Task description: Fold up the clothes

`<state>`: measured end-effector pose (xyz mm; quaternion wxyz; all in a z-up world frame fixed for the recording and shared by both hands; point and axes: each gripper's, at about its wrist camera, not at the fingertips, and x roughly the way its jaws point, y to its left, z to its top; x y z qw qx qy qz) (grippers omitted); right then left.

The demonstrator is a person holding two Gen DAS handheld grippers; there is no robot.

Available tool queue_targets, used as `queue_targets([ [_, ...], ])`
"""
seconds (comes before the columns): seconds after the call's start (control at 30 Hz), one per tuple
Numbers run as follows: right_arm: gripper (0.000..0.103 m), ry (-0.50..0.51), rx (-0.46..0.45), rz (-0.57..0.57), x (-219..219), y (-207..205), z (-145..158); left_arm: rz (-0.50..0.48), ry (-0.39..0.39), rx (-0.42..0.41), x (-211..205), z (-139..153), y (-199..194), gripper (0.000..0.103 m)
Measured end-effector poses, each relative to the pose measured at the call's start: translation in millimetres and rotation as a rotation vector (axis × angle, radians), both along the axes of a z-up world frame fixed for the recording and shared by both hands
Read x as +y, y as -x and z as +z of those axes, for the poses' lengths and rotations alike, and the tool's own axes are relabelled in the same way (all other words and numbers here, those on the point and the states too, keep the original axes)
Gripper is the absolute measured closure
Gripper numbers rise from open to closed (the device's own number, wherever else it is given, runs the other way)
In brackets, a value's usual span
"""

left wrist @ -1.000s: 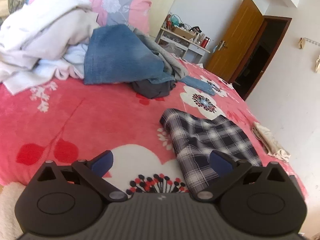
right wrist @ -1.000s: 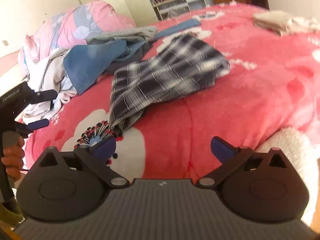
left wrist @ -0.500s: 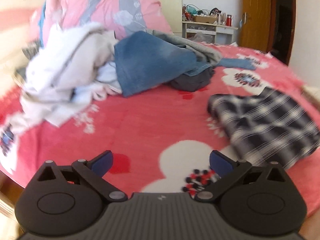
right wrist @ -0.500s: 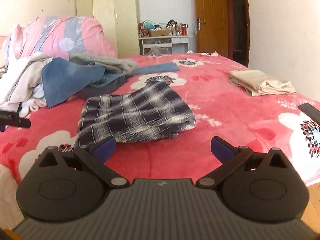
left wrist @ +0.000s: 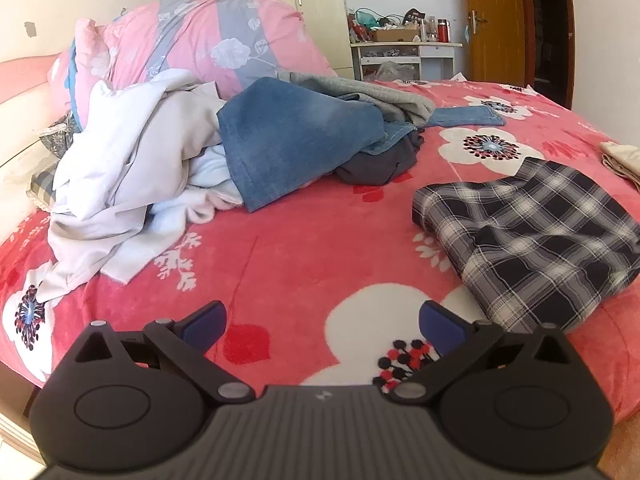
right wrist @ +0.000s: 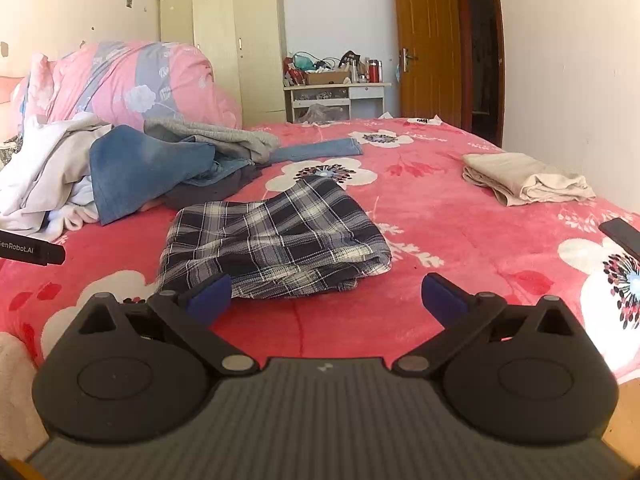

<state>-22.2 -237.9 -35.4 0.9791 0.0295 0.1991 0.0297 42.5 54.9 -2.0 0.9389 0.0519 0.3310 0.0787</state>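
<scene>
**Between garments, both claws empty**

The red floral bed (right wrist: 460, 216) fills both views; the folded plaid garment (right wrist: 276, 240) lies near its front edge, the unfolded pile (left wrist: 200, 152) well apart to the left; my left gripper (left wrist: 322, 326) and right gripper (right wrist: 326, 294) hang released, gripping nothing; I judge the next garment should be taken by an edge, not bunched; "GenRobot.AI" shows at the right view's left edge.

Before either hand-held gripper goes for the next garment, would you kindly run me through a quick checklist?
1. Left hand-held gripper open, holding nothing: ok.
2. Right hand-held gripper open, holding nothing: ok.
3. Plaid garment folded, lying flat on the bed: ok.
4. Beige garment folded, lying apart: ok.
5. Pile sorted: not ok, jeans and white clothes tangled.
6. Which item lifts free first: cannot tell.
</scene>
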Motion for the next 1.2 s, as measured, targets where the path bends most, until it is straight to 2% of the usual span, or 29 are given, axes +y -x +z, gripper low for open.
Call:
queue_targets([
  [0.33, 0.001, -0.019, -0.025, 0.023, -3.3, 3.4, -1.7, 0.004, 0.018, -0.020, 0.2, 1.4, 2.9, 0.000],
  [0.5, 0.001, -0.043, -0.060, 0.019, -11.1, 7.5, -2.8, -0.020, 0.153, -0.081, 10.6, 0.8, 10.9, 0.000],
  [0.6, 0.001, -0.038, -0.078, 0.016, -14.8, 8.5, -2.3, -0.026, 0.226, -0.065, 13.7, -1.1, 11.3, 0.000],
  [0.67, 0.001, -0.027, -0.080, 0.020, -14.3, 6.7, -1.8, -0.042, 0.248, -0.059, 12.7, -4.6, 10.9, 0.000],
  [0.93, 0.001, 0.014, -0.122, 0.057, 0.1, -6.5, 1.5, -0.195, 0.375, -0.078, -0.9, -25.6, 2.4, 0.000],
  [1.0, 0.001, 0.041, -0.146, 0.048, 0.2, -11.0, 3.0, -0.218, 0.386, -0.085, -6.6, -29.5, -6.9, 0.001],
  [1.1, 0.001, 0.098, -0.193, 0.038, -2.9, -22.3, 7.3, -0.249, 0.369, -0.113, -20.0, -32.7, -25.8, 0.006],
  [1.2, 0.003, 0.157, -0.243, 0.070, -3.8, -41.6, 13.4, -0.275, 0.333, -0.149, -36.0, -35.3, -47.4, 0.018],
])
